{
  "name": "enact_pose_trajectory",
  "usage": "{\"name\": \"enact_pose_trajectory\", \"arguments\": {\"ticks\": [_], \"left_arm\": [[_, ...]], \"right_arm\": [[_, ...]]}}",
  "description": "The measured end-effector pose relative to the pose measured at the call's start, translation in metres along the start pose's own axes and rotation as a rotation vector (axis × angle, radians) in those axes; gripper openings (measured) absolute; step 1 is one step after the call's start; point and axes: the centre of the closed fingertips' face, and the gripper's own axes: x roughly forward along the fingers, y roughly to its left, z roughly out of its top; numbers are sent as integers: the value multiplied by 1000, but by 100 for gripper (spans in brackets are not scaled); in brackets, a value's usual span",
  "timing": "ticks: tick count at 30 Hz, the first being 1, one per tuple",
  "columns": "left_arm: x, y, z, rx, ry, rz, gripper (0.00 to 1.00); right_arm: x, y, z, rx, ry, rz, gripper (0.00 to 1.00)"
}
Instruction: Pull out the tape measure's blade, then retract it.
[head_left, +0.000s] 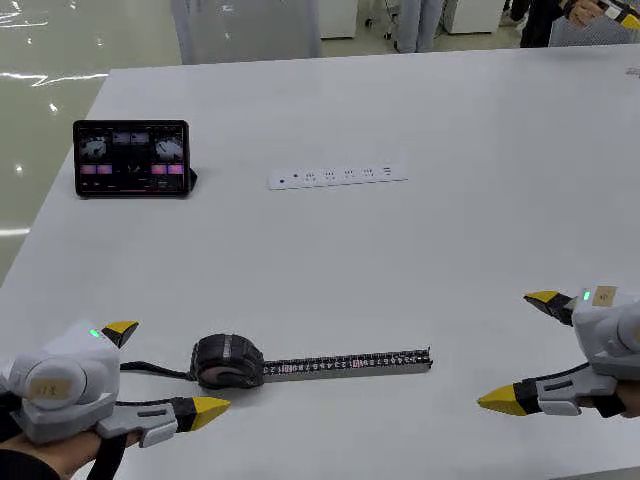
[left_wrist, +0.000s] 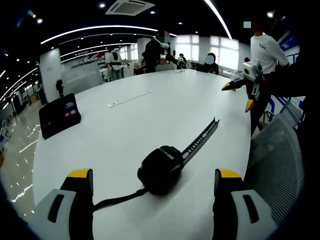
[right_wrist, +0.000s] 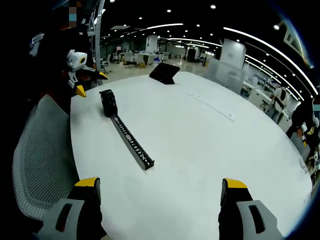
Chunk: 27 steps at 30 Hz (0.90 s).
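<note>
Tape measure (head_left: 227, 361) lies on the surface (head_left: 420, 250) near the front edge, with its blade (head_left: 345, 364) out flat, tip toward the right gripper (head_left: 518, 349). Left gripper (head_left: 170, 367) is just beside the tape measure, jaws apart, holding nothing. Right gripper jaws are apart and empty, clear of the tip. Pull-out looks done; retracting is left.
</note>
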Motion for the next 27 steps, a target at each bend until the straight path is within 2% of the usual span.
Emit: {"name": "enact_pose_trajectory", "arguments": {"ticks": [5,17,20,24,27], "left_arm": [[10,-4,1,-4,21,0,99],[34,-17,12,1,30,-20,99],[42,-17,10,0,53,-12,99],[51,-20,11,-41,49,-6,99],[56,-24,12,-60,48,-1,99]], "right_arm": [[7,2,1,-30,30,38,99],[28,-1,11,-119,65,103,99],[34,-2,14,-150,75,120,99],[42,0,24,-138,64,164,99],[48,-2,26,-171,74,178,99]]}}
